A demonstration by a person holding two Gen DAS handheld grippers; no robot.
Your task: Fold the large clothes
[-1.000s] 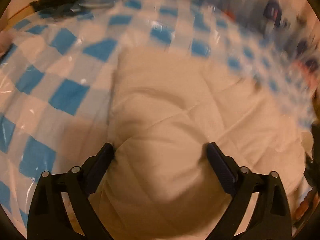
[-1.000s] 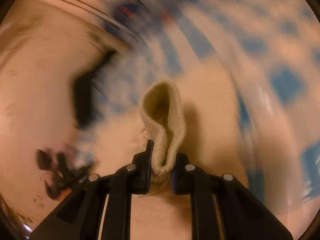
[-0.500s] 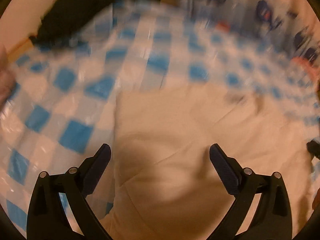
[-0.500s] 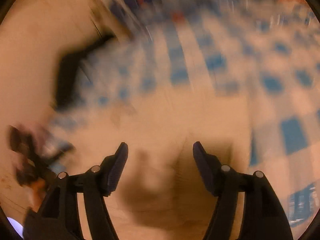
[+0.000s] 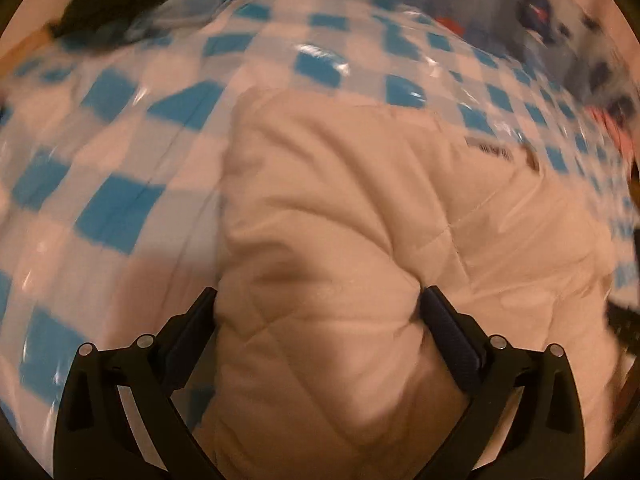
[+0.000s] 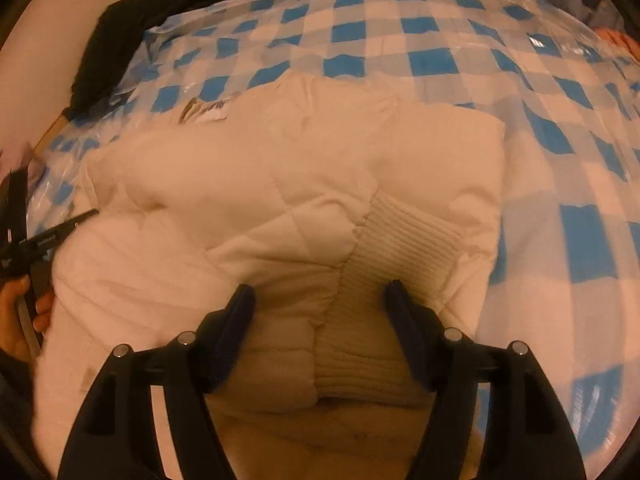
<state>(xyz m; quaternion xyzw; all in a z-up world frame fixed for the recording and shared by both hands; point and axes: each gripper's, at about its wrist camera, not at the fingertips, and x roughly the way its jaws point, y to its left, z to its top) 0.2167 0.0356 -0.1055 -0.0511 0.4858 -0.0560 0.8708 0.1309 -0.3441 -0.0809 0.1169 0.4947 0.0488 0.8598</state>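
On the left, the left gripper (image 5: 318, 312) stands with its jaws wide apart over the cream quilted jacket (image 5: 360, 208), a puffed fold of the padding bulging up between the two fingers; both pads lie right at the sides of that fold, but whether they press into it cannot be told from this blurred view. The jacket lies folded into a thick bundle on a blue-and-white checked cover (image 5: 120, 208) under glossy clear plastic, which spreads out to the left of the gripper and beyond the far edge of the jacket. In the right wrist view the same gripper shows at the far left edge as a black frame with a hand (image 6: 16, 320) around it, just beside the jacket's left side. A white label (image 6: 212, 110) sits at the jacket's far left corner, and a dark garment (image 6: 120, 40) lies past the cover's upper left edge. Further right, the right gripper (image 6: 318, 304) has just been opening — its jaws now stand apart, and the ribbed knit cuff (image 6: 384, 256) of a sleeve lies flat on top of the jacket between and just ahead of the fingers, free of both pads. To the right of the jacket only the checked cover shows.
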